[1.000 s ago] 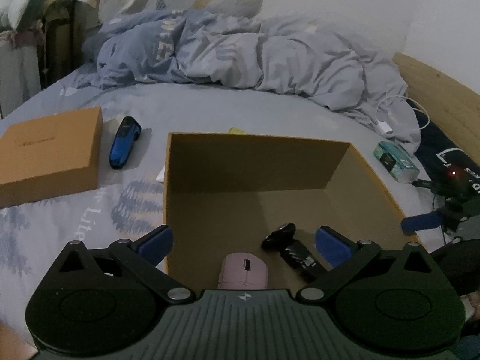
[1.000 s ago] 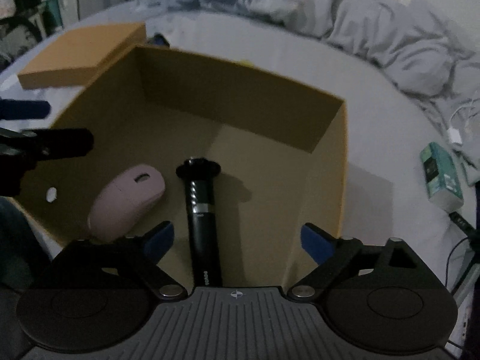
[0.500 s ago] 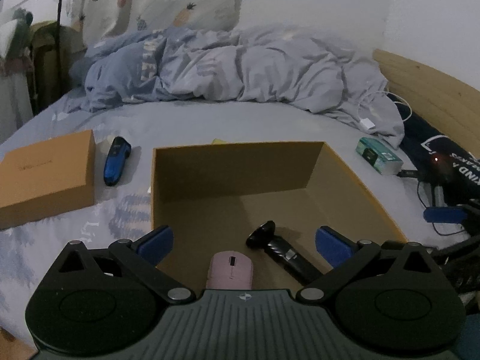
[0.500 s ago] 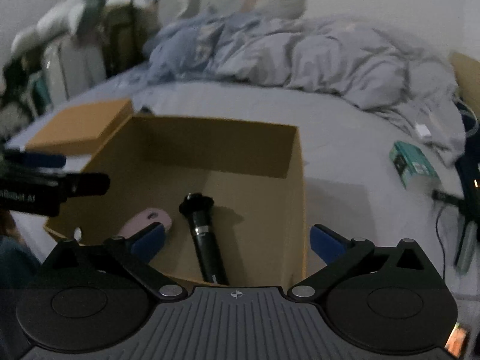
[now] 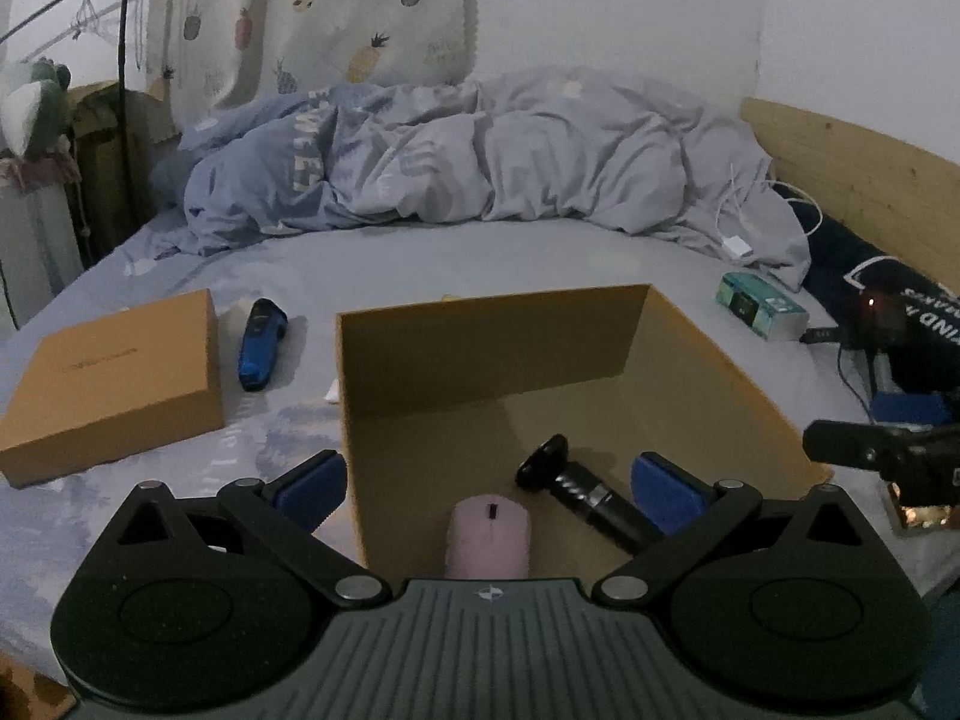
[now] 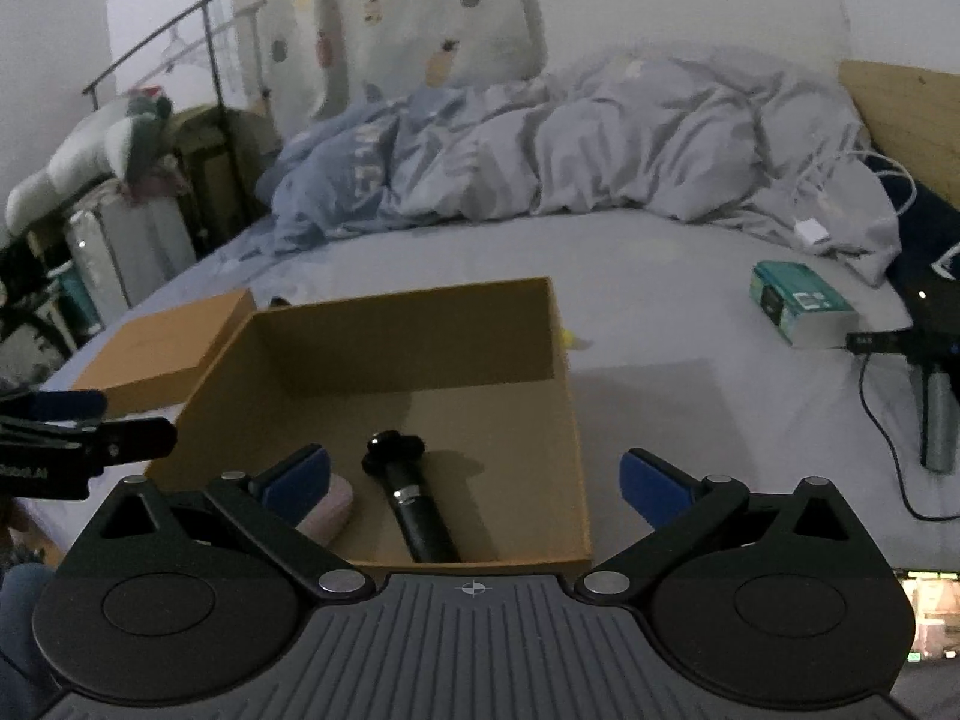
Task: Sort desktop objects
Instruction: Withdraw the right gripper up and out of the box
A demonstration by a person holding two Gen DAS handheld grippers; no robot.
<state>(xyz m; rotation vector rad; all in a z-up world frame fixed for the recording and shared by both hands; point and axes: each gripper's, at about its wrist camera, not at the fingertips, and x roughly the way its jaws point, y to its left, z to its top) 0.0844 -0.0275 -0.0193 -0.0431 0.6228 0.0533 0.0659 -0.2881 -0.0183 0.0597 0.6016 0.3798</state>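
You are holding both the left hand-held gripper (image 5: 489,483) and the right hand-held gripper (image 6: 474,477) spread wide with nothing between their pads, over the near edge of the open cardboard box (image 5: 492,348) sitting on the bed (image 5: 420,264). Inside it, a pink computer mouse (image 5: 489,534) and a black cylindrical tool (image 5: 591,495) are lying side by side, while a blue device (image 5: 261,342) is resting outside between the box and its flat lid (image 5: 114,378).

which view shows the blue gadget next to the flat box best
The left wrist view: the blue gadget lies in full sight on the bedsheet between the flat box and the open box. In the right wrist view the open box's wall hides it, except perhaps a dark tip.
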